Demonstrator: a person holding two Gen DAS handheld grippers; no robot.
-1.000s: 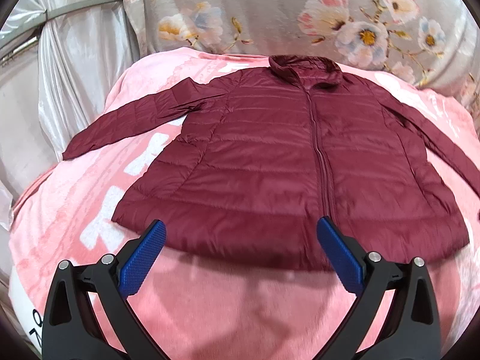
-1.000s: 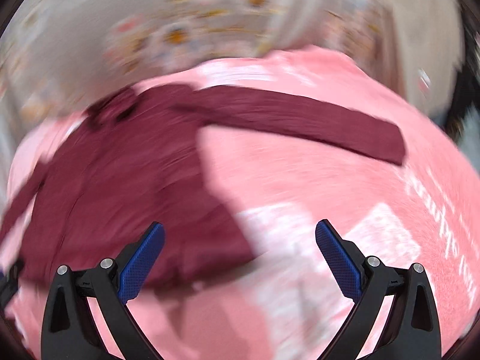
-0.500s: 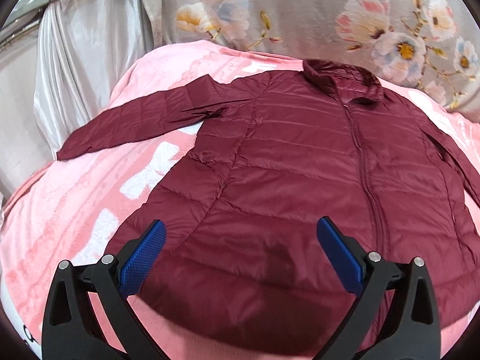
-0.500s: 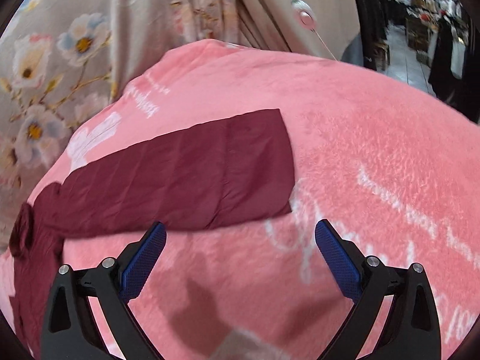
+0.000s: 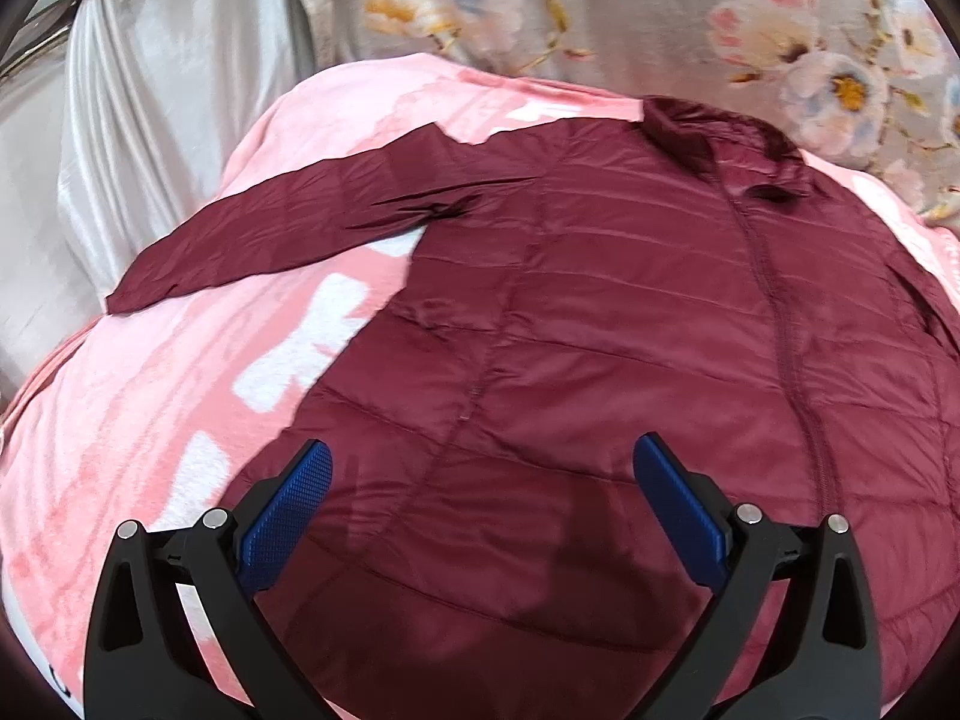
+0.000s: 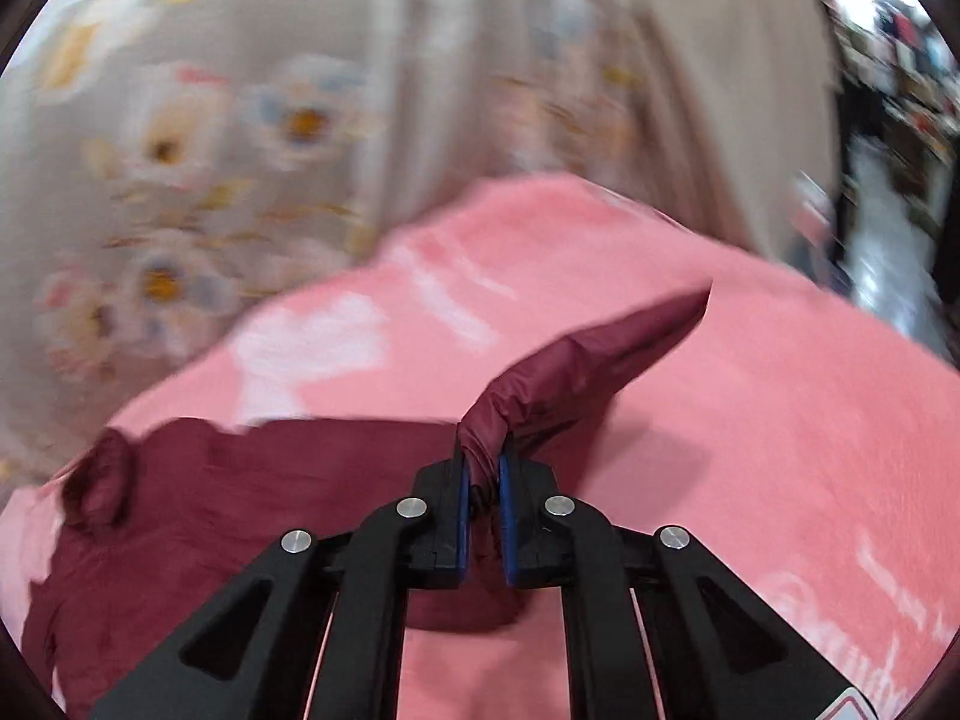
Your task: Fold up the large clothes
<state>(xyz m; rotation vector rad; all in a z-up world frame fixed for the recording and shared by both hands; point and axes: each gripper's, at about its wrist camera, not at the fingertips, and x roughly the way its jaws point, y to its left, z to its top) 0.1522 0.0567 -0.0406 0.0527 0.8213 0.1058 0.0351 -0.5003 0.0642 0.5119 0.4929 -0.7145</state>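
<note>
The maroon puffer jacket lay front-up and zipped on the pink blanket, one sleeve stretched out flat, though its hem and far side were cut off by the left wrist view's edge. The left hand-held gripper hung over the jacket's lower part with its blue pads wide apart and nothing between them. The right hand-held gripper had just been closing and was clamped on a bunched fold of the other sleeve, raised off the blanket; that view was motion-blurred, so the floral curtain behind was hard to make out.

Pink blanket beside jacket bare; curtain behind.
</note>
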